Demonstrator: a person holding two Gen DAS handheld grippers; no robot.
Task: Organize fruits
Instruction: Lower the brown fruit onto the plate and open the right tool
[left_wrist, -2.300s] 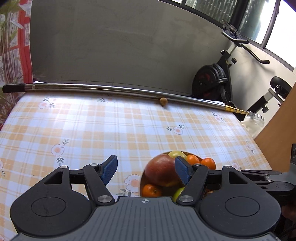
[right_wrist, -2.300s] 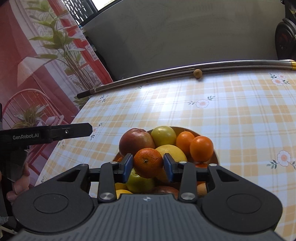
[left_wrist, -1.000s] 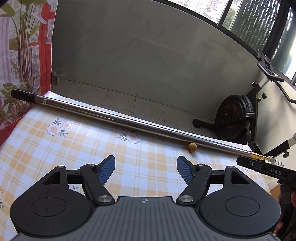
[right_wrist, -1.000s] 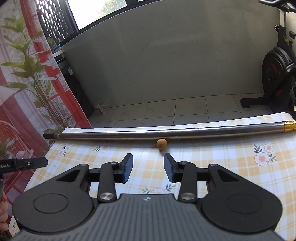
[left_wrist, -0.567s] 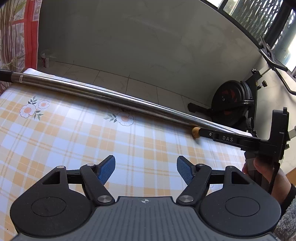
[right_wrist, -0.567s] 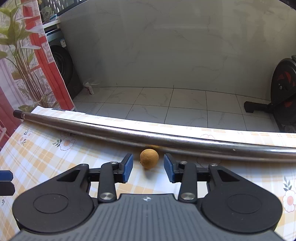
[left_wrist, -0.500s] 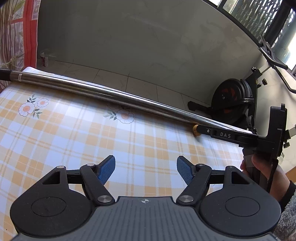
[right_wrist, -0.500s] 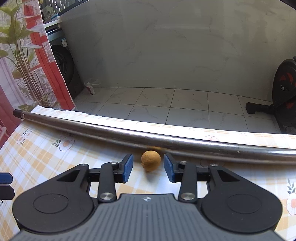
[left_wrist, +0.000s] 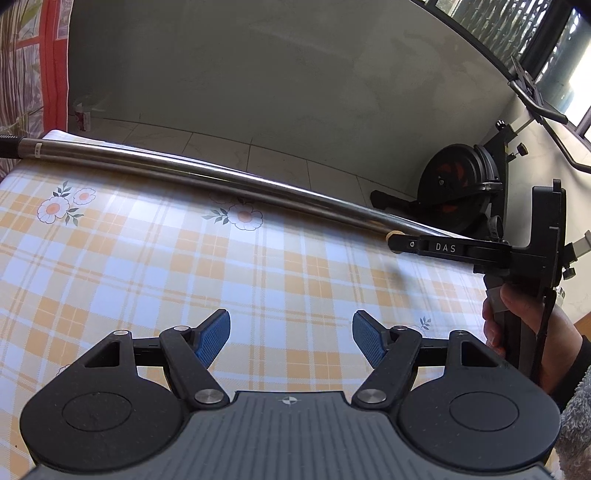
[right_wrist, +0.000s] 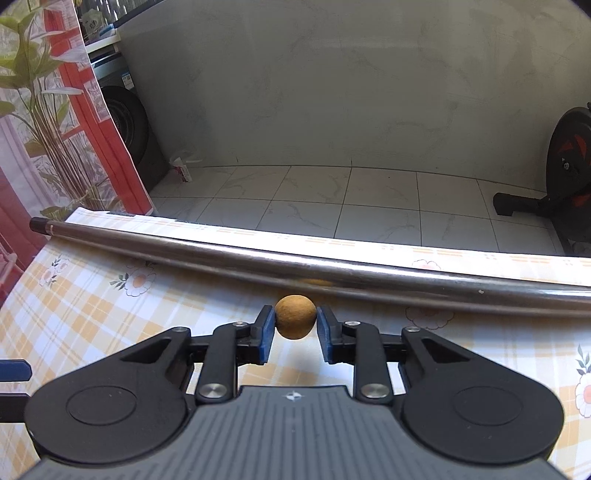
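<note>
A small round brown fruit (right_wrist: 295, 320) sits between the blue pads of my right gripper (right_wrist: 295, 328), close to the metal pole (right_wrist: 295, 267) at the table's far edge. The pads touch it on both sides. In the left wrist view the right gripper (left_wrist: 397, 242) reaches to the pole (left_wrist: 221, 181), and only a sliver of the fruit (left_wrist: 390, 234) shows at its tip. My left gripper (left_wrist: 291, 338) is open and empty above the checked tablecloth (left_wrist: 184, 266). The fruit bowl is out of view.
The long metal pole lies along the far table edge. Beyond it is tiled floor (right_wrist: 332, 199), a grey wall and an exercise bike (left_wrist: 461, 184). A red curtain and a plant (right_wrist: 55, 110) stand at the left. The person's right hand (left_wrist: 517, 317) holds the gripper handle.
My right gripper has moved forward to the small brown fruit and closed its pads on it. My left gripper has stayed open, shifting only slightly.
</note>
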